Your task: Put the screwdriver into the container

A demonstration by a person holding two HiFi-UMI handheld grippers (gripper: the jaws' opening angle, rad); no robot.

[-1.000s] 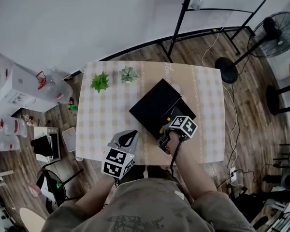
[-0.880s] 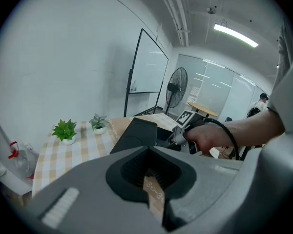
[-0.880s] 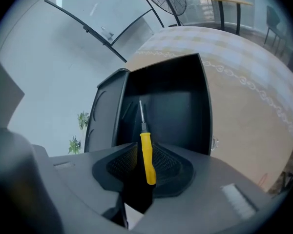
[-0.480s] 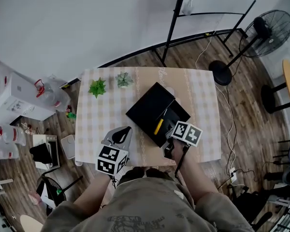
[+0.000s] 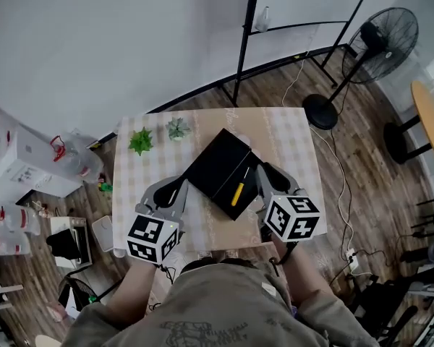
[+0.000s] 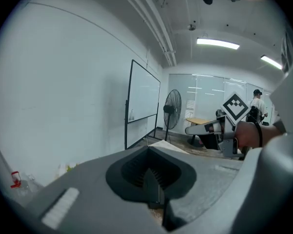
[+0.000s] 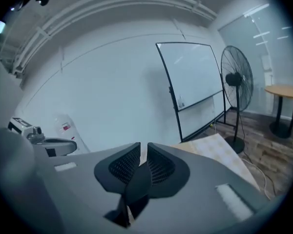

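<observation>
On the checkered table [image 5: 289,132] lies the black container [image 5: 213,166]. The yellow-handled screwdriver [image 5: 237,191] rests inside its near part, with nothing holding it. My left gripper [image 5: 179,183] hovers at the container's left side, raised off the table, its jaws together and empty. The right gripper [image 5: 265,170] hovers at the container's right side, also lifted, jaws closed on nothing. In the left gripper view the left gripper [image 6: 148,150] points out into the room, pads meeting. The right gripper [image 7: 143,151] shows its pads nearly touching, with only wall behind them.
Two small green plants [image 5: 140,140] [image 5: 178,128] stand at the table's far left corner. A whiteboard stand [image 5: 247,31] and a floor fan [image 5: 376,38] are beyond the table. Water jugs [image 5: 65,154] and boxes crowd the floor at left. A round table [image 5: 428,118] is at right.
The right gripper has drawn back from the container and risen, leaving the screwdriver lying inside. The left gripper has also lifted and moved nearer the container.
</observation>
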